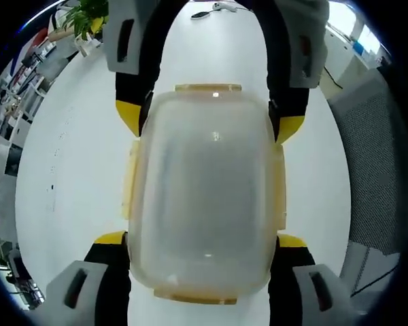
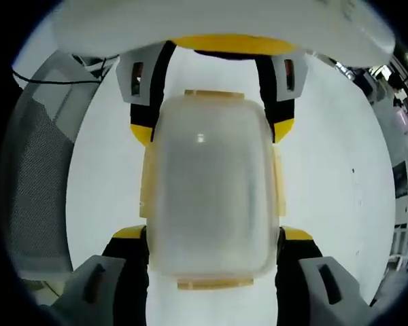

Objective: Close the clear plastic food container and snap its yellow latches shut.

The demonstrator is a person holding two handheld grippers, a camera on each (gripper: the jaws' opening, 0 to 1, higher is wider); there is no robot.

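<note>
Left gripper view is showing the clear plastic food container (image 1: 204, 197) lying on the white surface (image 1: 75, 170), lid seated, its near end flanked by the left gripper (image 1: 202, 244)'s wide-open jaws and its far end by the right gripper (image 1: 211, 119)'s. Neither is gripping. The frosted, round-cornered lid is looking closed, so pressing down the pale yellow latches (image 1: 130, 180) is apparently coming next. Right gripper view is mirroring this.

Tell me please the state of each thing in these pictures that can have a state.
food container: lid on, resting on the white table.
yellow latches: at all four edges; snapped or not, cannot tell.
left gripper: jaws open, astride the container's near end.
right gripper: jaws open, astride the opposite end.
</note>
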